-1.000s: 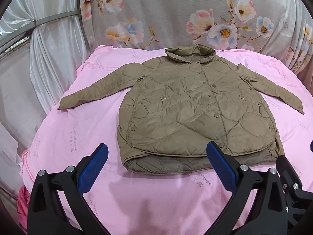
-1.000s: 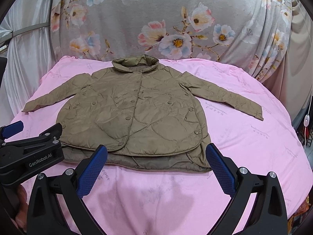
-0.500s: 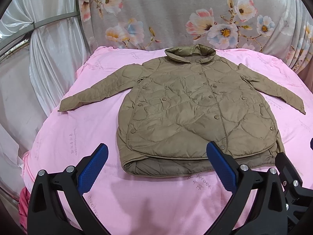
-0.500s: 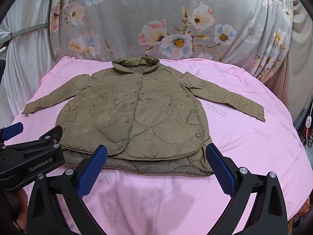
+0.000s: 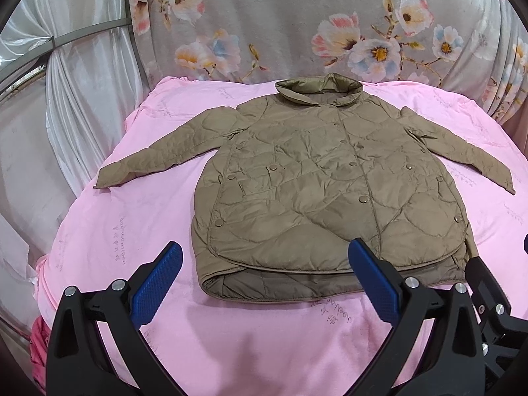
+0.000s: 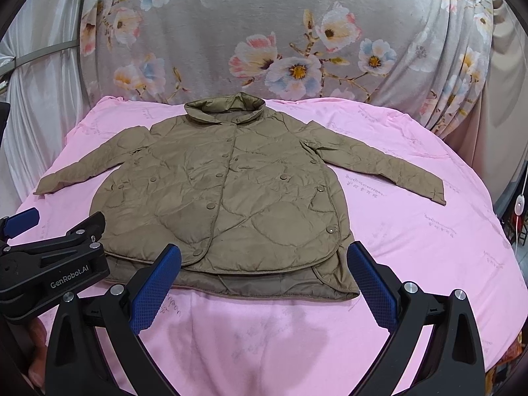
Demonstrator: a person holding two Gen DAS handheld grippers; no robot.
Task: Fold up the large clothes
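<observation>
An olive quilted jacket (image 5: pixel 316 184) lies flat and buttoned on the pink sheet (image 5: pixel 138 231), collar away from me, both sleeves spread out to the sides. It also shows in the right wrist view (image 6: pixel 224 198). My left gripper (image 5: pixel 264 264) is open and empty, hovering just short of the jacket's hem. My right gripper (image 6: pixel 260 264) is open and empty, also near the hem. The left gripper's body (image 6: pixel 52 264) appears at the left of the right wrist view.
The pink sheet (image 6: pixel 429 247) covers a rounded table. A grey floral cloth (image 5: pixel 330 23) hangs behind it. White curtains (image 5: pixel 49 115) hang at the left. A white cable (image 6: pixel 519 198) hangs at the far right.
Both grippers have drawn back and up slightly, so the jacket sits a little higher in the views. The jacket itself has not moved and both grippers stay open.
</observation>
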